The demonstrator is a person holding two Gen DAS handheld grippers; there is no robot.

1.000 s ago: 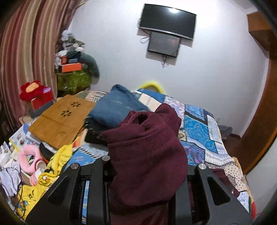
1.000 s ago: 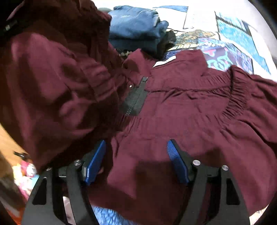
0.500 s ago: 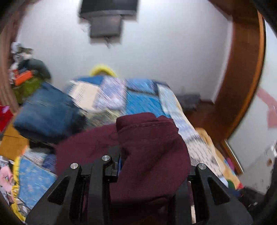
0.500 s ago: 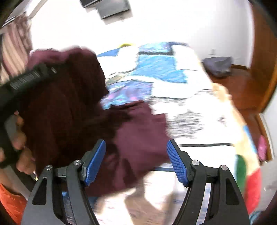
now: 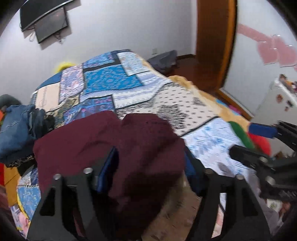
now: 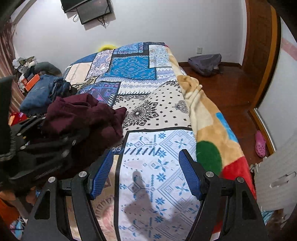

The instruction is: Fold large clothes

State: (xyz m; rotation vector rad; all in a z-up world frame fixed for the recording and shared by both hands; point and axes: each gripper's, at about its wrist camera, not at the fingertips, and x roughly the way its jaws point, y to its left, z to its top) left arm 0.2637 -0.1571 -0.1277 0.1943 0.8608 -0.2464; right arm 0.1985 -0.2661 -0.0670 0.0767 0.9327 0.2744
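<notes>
A dark maroon garment [image 5: 118,148] is bunched up over and between the fingers of my left gripper [image 5: 148,168], which holds it above the near end of the bed. In the right wrist view the same bundle [image 6: 83,118] hangs at the left with the left gripper's black frame [image 6: 46,144] under it. My right gripper [image 6: 146,176] is open and empty, its blue pads [image 6: 189,178] spread above the patterned bedspread [image 6: 157,148]. It also shows at the right edge of the left wrist view [image 5: 263,140].
Folded blue jeans [image 6: 40,90] lie on the bed's left side. A colourful fleece blanket [image 6: 209,129] drapes over the right edge. A grey bag [image 6: 206,63] and a pink clog [image 6: 259,141] lie on the wooden floor. A TV [image 6: 87,5] hangs on the far wall.
Both grippers swung to the right along the bed. The maroon garment left the bed, gathered into a bundle in my left gripper. My right gripper moved off the garment and now hovers over bare bedspread.
</notes>
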